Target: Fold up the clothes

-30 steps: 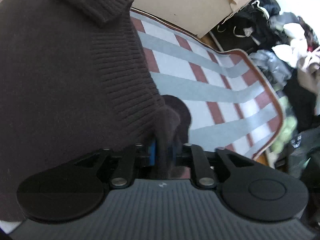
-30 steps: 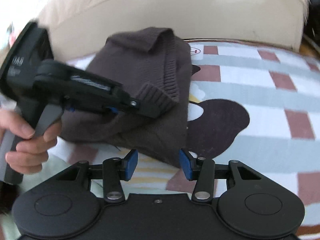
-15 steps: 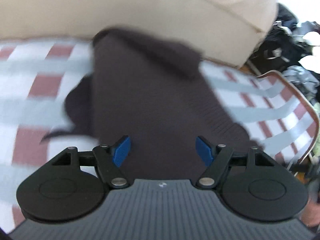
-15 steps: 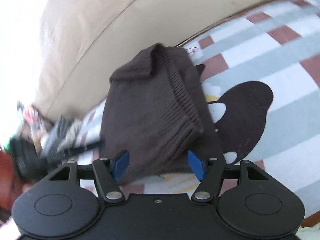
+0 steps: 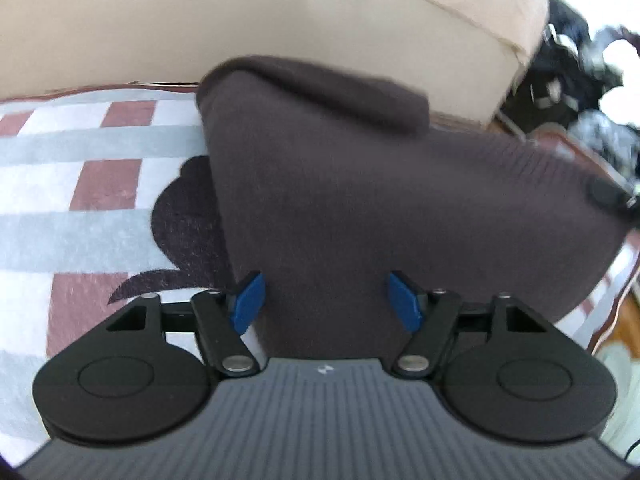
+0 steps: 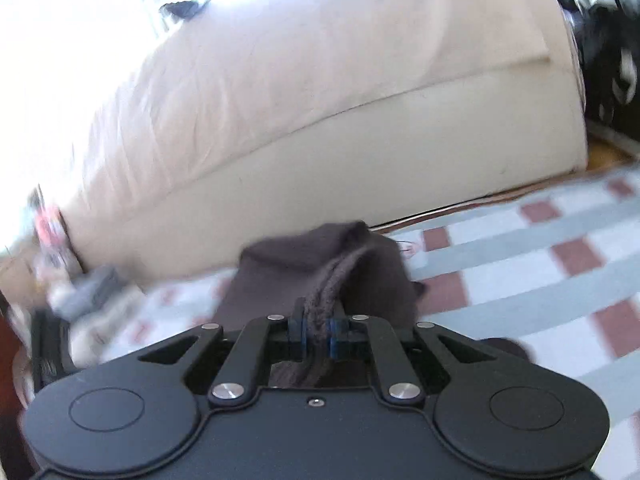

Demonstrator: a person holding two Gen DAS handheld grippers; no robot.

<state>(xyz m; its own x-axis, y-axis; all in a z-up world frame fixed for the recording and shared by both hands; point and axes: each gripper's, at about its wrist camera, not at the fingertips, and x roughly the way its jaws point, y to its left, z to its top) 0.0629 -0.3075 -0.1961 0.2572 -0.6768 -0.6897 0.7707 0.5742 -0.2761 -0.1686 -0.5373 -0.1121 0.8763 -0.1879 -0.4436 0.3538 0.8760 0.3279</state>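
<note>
A dark brown sweater (image 5: 360, 200) lies folded on a checked blanket (image 5: 80, 220) of grey, white and red squares, its far edge against a beige cushion (image 5: 280, 20) that rises right behind it. A dark printed shape (image 5: 184, 232) on the blanket shows at the sweater's left edge.

The left gripper (image 5: 326, 300) hangs over the sweater's near part, blue pads (image 5: 249, 300) apart and closing, with knit beneath the gap but neither pad pressing on it.

The right gripper (image 6: 318, 330) is clenched on a ribbed fold of the sweater (image 6: 332, 276), pads squeezing the knit between them, and the bunched cloth blocks the view ahead.

A blurred heap of dark clothes (image 5: 580, 80) lies beyond the cushion's right end. In the right wrist view, blurred clutter (image 6: 80, 292) sits at the blanket's left side.
</note>
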